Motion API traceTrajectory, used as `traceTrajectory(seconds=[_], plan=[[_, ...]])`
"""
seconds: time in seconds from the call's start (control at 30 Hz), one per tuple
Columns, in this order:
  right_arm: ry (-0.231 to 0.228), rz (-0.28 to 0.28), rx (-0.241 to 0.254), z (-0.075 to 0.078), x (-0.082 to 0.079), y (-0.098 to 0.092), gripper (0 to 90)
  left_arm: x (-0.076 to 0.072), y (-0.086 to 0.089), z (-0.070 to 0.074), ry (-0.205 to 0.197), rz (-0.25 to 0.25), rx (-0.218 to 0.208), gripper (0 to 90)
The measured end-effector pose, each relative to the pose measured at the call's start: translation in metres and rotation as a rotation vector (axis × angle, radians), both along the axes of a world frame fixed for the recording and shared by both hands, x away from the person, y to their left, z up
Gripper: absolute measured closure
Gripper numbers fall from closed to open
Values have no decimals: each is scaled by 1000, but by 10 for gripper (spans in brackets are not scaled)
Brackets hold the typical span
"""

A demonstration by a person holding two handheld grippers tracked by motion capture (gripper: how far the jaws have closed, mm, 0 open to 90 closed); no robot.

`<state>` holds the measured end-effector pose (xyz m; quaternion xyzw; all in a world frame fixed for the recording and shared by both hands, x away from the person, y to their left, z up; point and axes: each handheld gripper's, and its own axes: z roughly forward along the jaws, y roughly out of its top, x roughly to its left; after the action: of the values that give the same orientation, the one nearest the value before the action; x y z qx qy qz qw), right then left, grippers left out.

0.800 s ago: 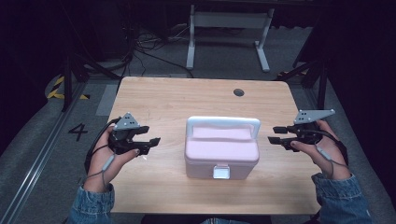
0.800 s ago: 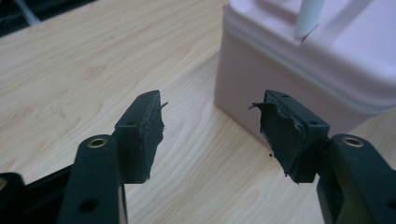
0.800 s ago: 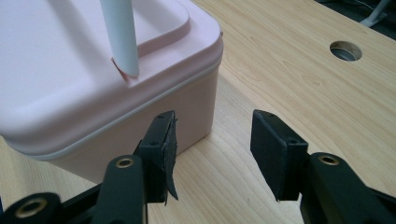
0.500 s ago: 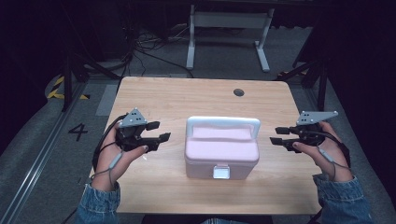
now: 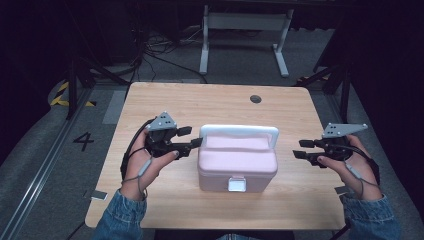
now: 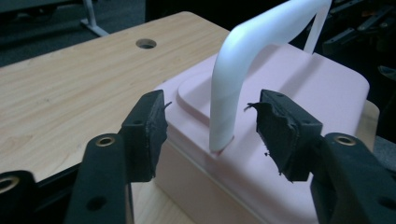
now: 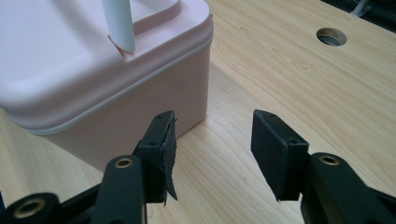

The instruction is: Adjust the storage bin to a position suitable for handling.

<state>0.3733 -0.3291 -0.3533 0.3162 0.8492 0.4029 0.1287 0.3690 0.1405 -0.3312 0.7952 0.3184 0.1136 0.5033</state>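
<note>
A pink box (image 5: pixel 237 161) with a white carry handle (image 5: pixel 239 131) and a white front latch (image 5: pixel 236 184) stands mid-table. My left gripper (image 5: pixel 192 137) is open at the box's left end. In the left gripper view its jaws straddle the left post of the handle (image 6: pixel 229 93) without touching it. My right gripper (image 5: pixel 301 149) hangs open to the right of the box, apart from it. In the right gripper view the gripper (image 7: pixel 212 140) points at the table beside the corner of the box (image 7: pixel 116 88), nothing between its pads.
The wooden table (image 5: pixel 215 100) has a round cable hole (image 5: pixel 255 98) at the back right. A white metal frame (image 5: pixel 245 30) stands on the floor behind the table. Cables trail on the dark floor at the back left.
My left gripper has moved right and forward, from beside the box to around the handle's left post. The right gripper has shifted slightly toward the box.
</note>
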Motion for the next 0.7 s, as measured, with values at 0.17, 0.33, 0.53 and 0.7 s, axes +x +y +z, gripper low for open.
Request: traceTrajectory(seconds=[0.17, 0.33, 0.53, 0.7], plan=[[2, -10, 1, -1, -3, -3, 511, 6, -10, -4, -17, 6, -8, 423], [8, -21, -2, -3, -6, -5, 511, 11, -17, -7, -37, 13, -15, 461], [15, -30, -5, -6, -8, -7, 511, 15, -29, -11, -60, 20, -4, 527], [21, -38, -3, -7, -9, -8, 511, 16, -33, -12, -70, 31, 17, 600]])
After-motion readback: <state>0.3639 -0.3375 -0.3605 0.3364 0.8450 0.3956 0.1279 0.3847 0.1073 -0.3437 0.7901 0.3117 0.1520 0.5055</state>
